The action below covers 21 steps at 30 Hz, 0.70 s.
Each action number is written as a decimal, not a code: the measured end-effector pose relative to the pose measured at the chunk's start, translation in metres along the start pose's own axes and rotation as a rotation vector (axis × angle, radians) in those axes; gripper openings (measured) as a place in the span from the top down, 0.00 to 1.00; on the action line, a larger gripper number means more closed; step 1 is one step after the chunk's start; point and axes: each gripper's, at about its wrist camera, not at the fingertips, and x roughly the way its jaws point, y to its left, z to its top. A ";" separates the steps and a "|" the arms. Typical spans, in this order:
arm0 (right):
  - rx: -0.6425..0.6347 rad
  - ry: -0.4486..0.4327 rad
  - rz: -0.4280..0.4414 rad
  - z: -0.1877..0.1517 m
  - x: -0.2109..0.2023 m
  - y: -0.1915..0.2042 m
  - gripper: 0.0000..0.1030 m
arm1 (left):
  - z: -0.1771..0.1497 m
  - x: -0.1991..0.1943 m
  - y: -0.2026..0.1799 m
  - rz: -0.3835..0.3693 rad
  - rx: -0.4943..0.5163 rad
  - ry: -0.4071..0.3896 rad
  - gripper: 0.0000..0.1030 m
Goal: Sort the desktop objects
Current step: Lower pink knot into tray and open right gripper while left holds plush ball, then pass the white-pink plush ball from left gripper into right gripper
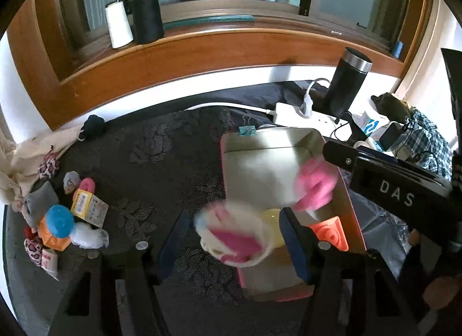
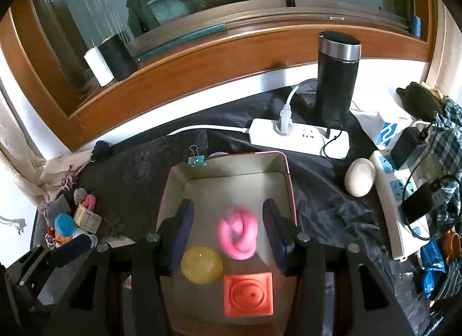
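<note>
Over the pink-rimmed metal tin (image 2: 284, 174), right gripper (image 2: 228, 232) hangs with jaws spread wide, nothing between the blue foam pads (image 2: 182, 226). Below them, inside the tin, lies a knotted pink rope-like coil (image 2: 238, 233), motion-blurred; whether it touches the tin floor cannot be told. Near edge of the tin holds a round translucent yellow ball (image 2: 202, 265) and, just beside it, a square orange plastic block (image 2: 248, 294) with ringed grooves on top.

Left gripper (image 1: 235, 235) also open wide, pads (image 1: 294, 246) apart. Between them, a fluffy white-and-pink striped fuzzy item (image 1: 234, 237), blurred, sits at the tin's near-left corner; contact with either pad cannot be told. Right gripper body, black with "DAS" lettering, crosses the left wrist view.

Dark patterned cloth (image 1: 161, 162) covers the desk. Far left on it, a loose pile: blue round cap (image 1: 59, 222), yellow barcode card (image 1: 86, 206), white cotton fluff (image 1: 88, 235), leopard-print fabric bits (image 1: 33, 249). Teal binder clip (image 2: 197, 160) touches the tin's far rim. Behind: white power strip (image 2: 299, 138), black cylindrical flask with steel band (image 2: 336, 76), smooth cream egg-shaped object (image 2: 359, 177).
</note>
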 end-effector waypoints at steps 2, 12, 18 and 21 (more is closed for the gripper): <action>-0.002 0.003 0.003 0.003 0.003 0.000 0.48 | 0.001 0.001 0.000 -0.015 -0.004 -0.002 0.35; -0.009 -0.017 -0.003 0.006 -0.005 0.004 0.42 | 0.000 0.007 -0.002 -0.030 -0.002 0.018 0.35; -0.014 -0.031 -0.008 0.008 -0.011 0.006 0.42 | -0.001 0.005 -0.002 -0.030 -0.005 0.018 0.35; -0.020 -0.038 -0.010 0.007 -0.015 0.008 0.42 | -0.003 0.004 -0.001 -0.031 -0.007 0.020 0.35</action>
